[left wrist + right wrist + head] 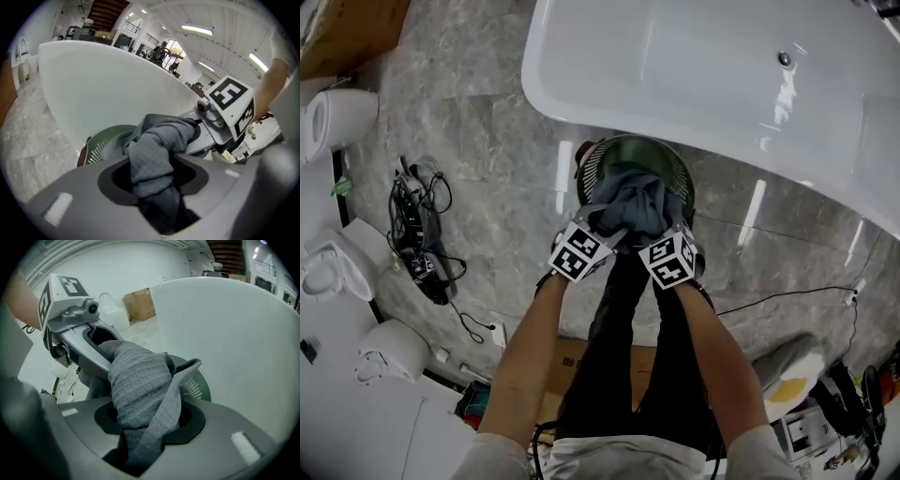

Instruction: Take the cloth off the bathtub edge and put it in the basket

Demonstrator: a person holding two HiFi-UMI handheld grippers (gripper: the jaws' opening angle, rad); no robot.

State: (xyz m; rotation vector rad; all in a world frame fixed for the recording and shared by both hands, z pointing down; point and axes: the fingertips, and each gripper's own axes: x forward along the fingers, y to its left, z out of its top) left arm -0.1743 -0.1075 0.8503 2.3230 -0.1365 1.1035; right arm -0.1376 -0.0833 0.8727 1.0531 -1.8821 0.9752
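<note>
a: head view first. where's the cloth?
b: the grey cloth [630, 208] hangs bunched between both grippers, directly over the green basket [623, 148]. the basket stands on the marble floor [478, 141] just beside the white bathtub [703, 66]. the cloth is off the bathtub edge. whether its lower end touches the inside of the basket, i cannot tell.
a: and the grippers there?
b: the left gripper [605, 230] and right gripper [649, 234] sit close side by side, both angled down at the cloth.
a: left gripper view?
b: its jaws are pinching a fold of the cloth [152, 154], and the fabric runs across to the right gripper [220, 117]. part of the basket rim [101, 143] shows beyond, against the bathtub wall [108, 89].
a: right gripper view?
b: mirrored. the jaws are clamped on a thick wad of cloth [138, 380], with a strip trailing down between them. the basket [199, 386] peeks out to the right, the bathtub [234, 333] is behind it, and the left gripper [70, 319] is at upper left.
</note>
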